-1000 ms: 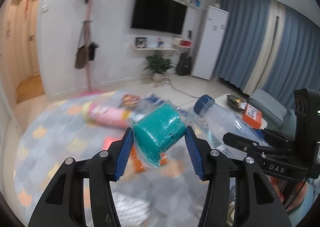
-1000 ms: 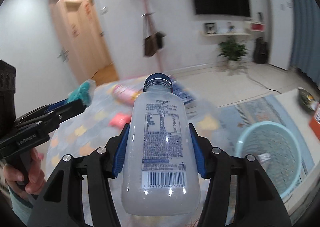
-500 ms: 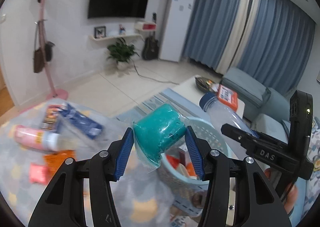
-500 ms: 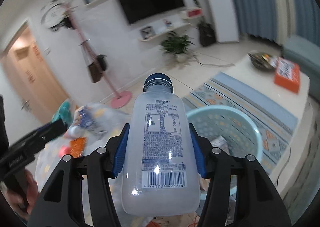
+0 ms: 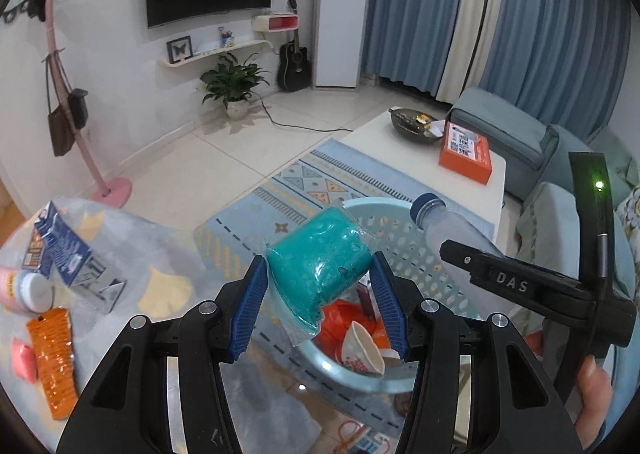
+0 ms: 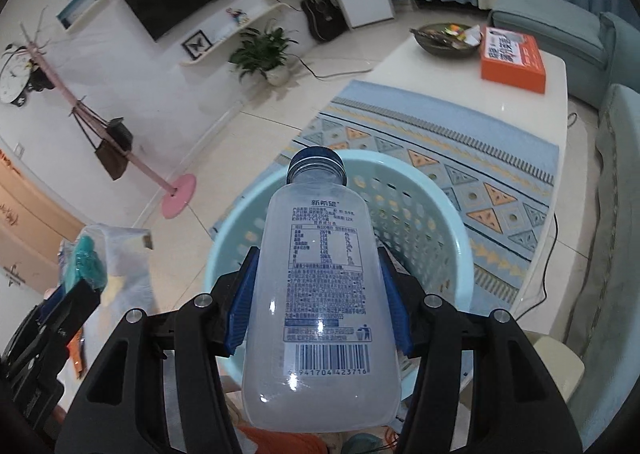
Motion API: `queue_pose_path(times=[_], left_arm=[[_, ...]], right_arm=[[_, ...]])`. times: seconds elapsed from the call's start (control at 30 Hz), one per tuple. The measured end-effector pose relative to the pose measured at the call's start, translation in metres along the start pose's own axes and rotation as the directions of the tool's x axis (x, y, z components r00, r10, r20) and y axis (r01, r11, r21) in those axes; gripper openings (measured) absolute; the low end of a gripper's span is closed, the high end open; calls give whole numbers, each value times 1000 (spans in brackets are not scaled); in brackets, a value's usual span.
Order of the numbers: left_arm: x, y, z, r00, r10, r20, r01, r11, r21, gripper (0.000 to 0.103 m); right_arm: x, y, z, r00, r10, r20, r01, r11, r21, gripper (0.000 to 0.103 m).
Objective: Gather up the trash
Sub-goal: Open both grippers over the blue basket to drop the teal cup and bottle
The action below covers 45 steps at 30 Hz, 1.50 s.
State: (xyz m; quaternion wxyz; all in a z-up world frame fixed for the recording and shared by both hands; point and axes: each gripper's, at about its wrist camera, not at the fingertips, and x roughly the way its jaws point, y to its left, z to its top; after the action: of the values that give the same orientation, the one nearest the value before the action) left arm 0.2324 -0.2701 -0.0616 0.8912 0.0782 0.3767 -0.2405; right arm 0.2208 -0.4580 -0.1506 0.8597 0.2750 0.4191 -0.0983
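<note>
Grippers: two. The left gripper (image 5: pixel 320 286) was clamped on one teal packet (image 5: pixel 320 262); the right gripper (image 6: pixel 316 294) was clamped on one plastic bottle (image 6: pixel 320 294), cap pointing away.
Basket: one pale blue laundry-style basket (image 5: pixel 404 230) stood on the patterned rug (image 6: pixel 460 134), below and ahead of both grippers.
Basket contents: one orange wrapper (image 5: pixel 340 322) and one paper cup (image 5: pixel 362 350) were countable; other scraps could not be made out.
Loose trash on the glass table (image 5: pixel 152 254): one blue carton (image 5: pixel 60 250), one pink bottle (image 5: pixel 20 286), one orange packet (image 5: pixel 52 354), one pink item (image 5: pixel 20 362) cut off at the frame edge.
Surroundings: a white coffee table (image 6: pixel 480 94) carried one orange box (image 6: pixel 512 58) and one dark bowl (image 6: pixel 444 38); a sofa (image 5: pixel 512 134) stood beyond it.
Obstructions: in the right wrist view the bottle hid most of the basket's interior; in the left wrist view the teal packet covered part of the near rim.
Unclear: the bottle's fill level could not be judged.
</note>
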Motion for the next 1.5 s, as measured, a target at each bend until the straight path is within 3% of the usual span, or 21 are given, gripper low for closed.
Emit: queue_pose_path(times=[0.4,0.5,0.6,0.97,1.2,1.5], left_arm=[[11,-24,3,1000,-12,-15,13,999,39,55],[9,-27,2,1000,-11,-13,12,999,42,63],[3,-27,0,1000,-6,-2,6,999,50,64],[-64,15,-12,996,12,92,-9,999,-31,66],[-121,53,-34,980,95,177,-78,992,-103,69],[-179,105,-78,963,194,188,-157,969,-193,69]], right_arm=[[17,-21,-1,999,-17,-34,18,999,30,53],[15,-20,-1,999,-22,-26,22,999,29,54],[8,-16,-1,1000,-26,-11,26,1000,6,54],[-64,53,-16,978,-99,184,135,971,-197,55],[-107,111,-42,951,-48,304,155,928,-338,60],[-144,166,-74,922,11,388,172,884,-434,65]])
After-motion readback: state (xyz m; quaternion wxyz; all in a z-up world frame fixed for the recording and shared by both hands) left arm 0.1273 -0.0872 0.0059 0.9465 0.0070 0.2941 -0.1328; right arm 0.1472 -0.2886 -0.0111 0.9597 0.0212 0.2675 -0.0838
